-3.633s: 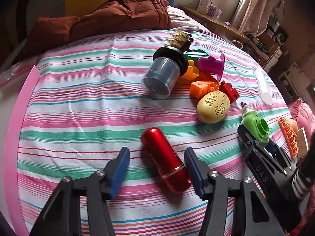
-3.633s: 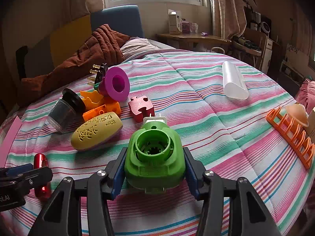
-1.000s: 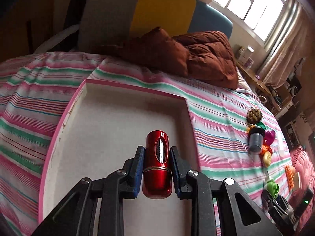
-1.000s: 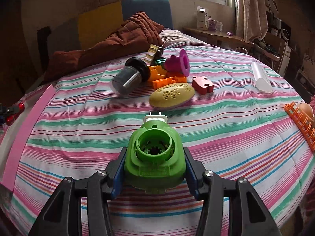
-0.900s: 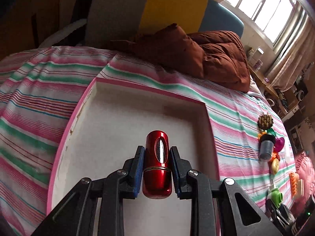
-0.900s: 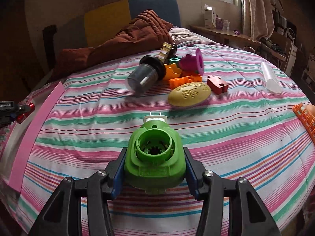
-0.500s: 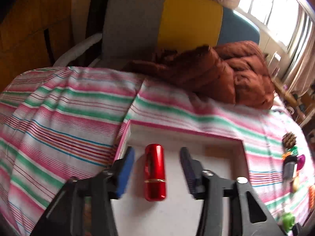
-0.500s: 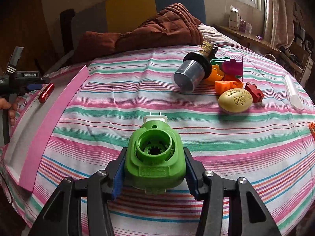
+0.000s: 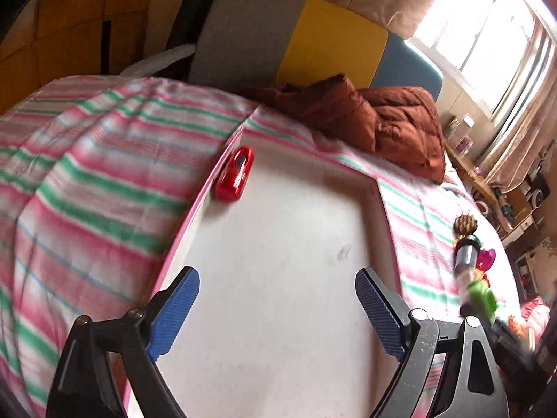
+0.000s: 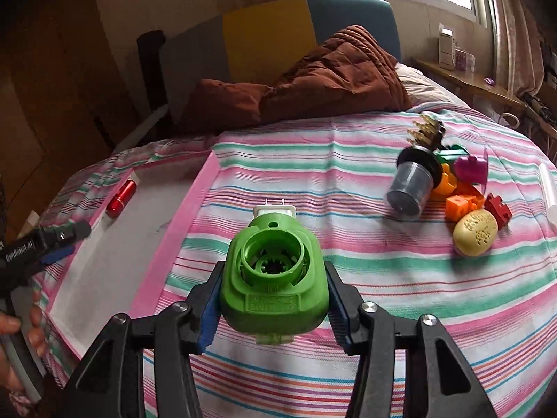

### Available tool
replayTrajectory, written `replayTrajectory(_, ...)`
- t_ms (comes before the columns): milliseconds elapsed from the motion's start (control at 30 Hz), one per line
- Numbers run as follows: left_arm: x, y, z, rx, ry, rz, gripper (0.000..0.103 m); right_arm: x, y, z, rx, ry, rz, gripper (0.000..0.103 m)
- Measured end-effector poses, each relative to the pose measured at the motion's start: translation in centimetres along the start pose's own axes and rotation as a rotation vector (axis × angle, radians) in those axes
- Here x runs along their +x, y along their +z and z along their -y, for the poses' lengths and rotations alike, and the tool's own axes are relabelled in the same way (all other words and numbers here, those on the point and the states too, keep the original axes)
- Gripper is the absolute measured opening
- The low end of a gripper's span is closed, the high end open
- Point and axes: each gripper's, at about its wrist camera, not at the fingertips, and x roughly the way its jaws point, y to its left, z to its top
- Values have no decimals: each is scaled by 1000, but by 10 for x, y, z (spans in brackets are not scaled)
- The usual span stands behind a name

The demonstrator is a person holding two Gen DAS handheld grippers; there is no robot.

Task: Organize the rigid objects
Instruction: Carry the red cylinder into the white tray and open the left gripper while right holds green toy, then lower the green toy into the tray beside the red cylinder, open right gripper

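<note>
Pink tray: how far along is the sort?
Done: red cylinder lies in the pink tray; left gripper is opening with nothing between its jaws. In hand: right gripper clamps the green part. Left: the pile on the bedspread.

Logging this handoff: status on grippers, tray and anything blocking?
Left gripper empty, fingers opening. Right gripper shut on green part. Red tube in tray, far corner. Path clear.

Each black plastic claw (image 9: pixel 276 313) has angular open-framed arms joined by silver screws, tipped with blue ribbed pads (image 9: pixel 174 313). The right claw (image 10: pixel 271 310) matches; white lettering marks the left claw's side in its view
</note>
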Motion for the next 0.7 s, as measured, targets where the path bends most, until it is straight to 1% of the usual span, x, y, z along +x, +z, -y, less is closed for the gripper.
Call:
replayTrajectory(67,0,-9,1,-3,27,-19,92,4,10,-15,-26,25,-4,53)
replayTrajectory(133,-1,-15,0,-6,36,-31,92,9,19,-32,-64,46,-1,53)
replayTrajectory(233,-6,-26,-2,-6,41,-27,93,20,32,-60,-128,71,-4,53)
replayTrajectory(300,-9,-31,-3,-5,59,-27,96,30,38,-76,-152,89,-13,53)
replayTrajectory(400,-15,-36,-6,1,82,-17,100,48,44,-96,-178,99,-41,53)
replayTrajectory(500,-19,-39,-8,12,92,-16,100,67,52,-112,-174,121,-77,53)
replayTrajectory(633,-24,-41,-13,2,79,-10,100,95,61,-128,-205,101,-133,53)
replayTrajectory(700,-27,-42,-16,-10,71,-2,100,106,66,-135,-222,86,-145,53)
